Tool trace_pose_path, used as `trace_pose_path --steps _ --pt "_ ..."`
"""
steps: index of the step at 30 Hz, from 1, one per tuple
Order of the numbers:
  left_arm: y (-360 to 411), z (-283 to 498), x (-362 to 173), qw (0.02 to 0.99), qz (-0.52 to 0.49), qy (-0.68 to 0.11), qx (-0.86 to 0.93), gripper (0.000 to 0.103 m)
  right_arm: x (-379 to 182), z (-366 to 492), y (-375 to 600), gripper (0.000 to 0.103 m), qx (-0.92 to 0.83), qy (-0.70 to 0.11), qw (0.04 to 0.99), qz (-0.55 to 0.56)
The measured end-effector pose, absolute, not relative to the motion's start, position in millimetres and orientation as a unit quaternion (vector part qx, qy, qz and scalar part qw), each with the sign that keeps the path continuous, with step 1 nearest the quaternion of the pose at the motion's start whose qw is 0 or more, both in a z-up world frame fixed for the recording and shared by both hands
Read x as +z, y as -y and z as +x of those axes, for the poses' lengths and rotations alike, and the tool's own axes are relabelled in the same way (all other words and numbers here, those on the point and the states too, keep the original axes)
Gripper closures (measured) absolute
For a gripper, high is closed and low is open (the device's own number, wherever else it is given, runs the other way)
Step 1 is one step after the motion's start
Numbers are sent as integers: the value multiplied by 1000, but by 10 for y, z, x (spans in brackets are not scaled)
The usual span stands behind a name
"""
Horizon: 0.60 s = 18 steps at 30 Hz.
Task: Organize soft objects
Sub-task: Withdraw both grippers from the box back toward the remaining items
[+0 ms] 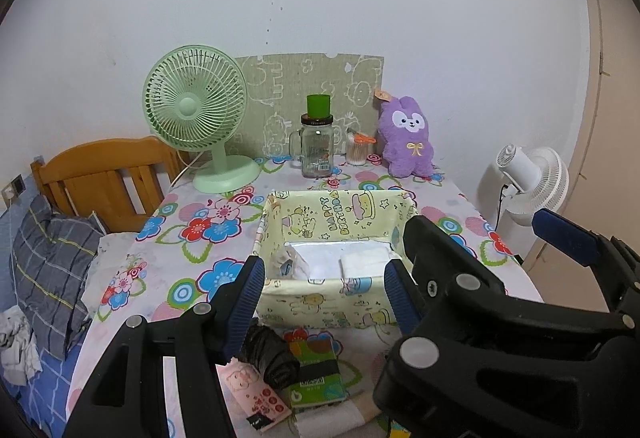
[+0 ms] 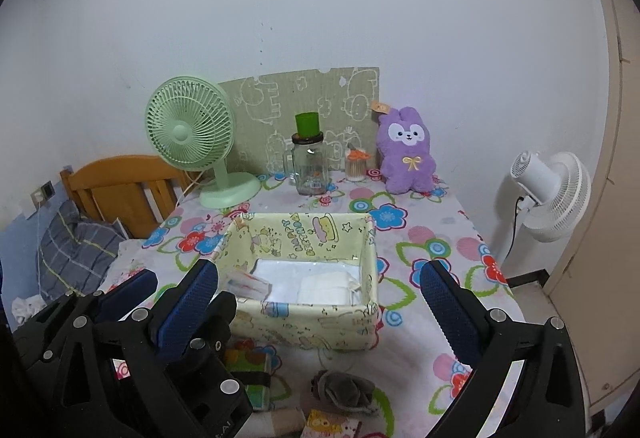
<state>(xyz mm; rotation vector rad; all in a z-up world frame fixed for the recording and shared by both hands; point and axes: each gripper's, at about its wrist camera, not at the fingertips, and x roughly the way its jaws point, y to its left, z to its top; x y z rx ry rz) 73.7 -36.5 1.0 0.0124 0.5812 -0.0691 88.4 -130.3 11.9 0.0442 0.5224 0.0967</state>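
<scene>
A pale yellow fabric bin (image 1: 320, 302) (image 2: 308, 326) stands mid-table and holds white folded cloths (image 1: 364, 264) (image 2: 324, 288) and a small packet (image 2: 246, 284). In front of it lie a black rolled cloth (image 1: 272, 356), a green tissue pack (image 1: 318, 378) (image 2: 256, 378), a pink packet (image 1: 256, 394), a grey rolled cloth (image 2: 344, 390) and a patterned packet (image 2: 332, 428). My left gripper (image 1: 324, 298) is open and empty, above the items near the bin's front. My right gripper (image 2: 318, 302) is open and empty just to its right.
A purple plush rabbit (image 1: 408, 135) (image 2: 406, 151), a glass jar with a green cup (image 1: 316, 141), a cotton swab jar (image 1: 356, 149) and a green desk fan (image 1: 200, 117) stand at the back. A white fan (image 2: 548, 193) stands right, a bed (image 1: 52, 250) left.
</scene>
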Motion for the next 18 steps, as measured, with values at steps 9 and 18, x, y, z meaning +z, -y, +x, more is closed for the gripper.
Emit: trace_pose_path --steps 9,18 --pt "342 497 -11 960 6 -279 -33 39 113 618 1291 0 57 -250 966 22" --pt "334 352 -118 959 11 -282 -32 39 4 441 1269 0 58 -251 966 22"
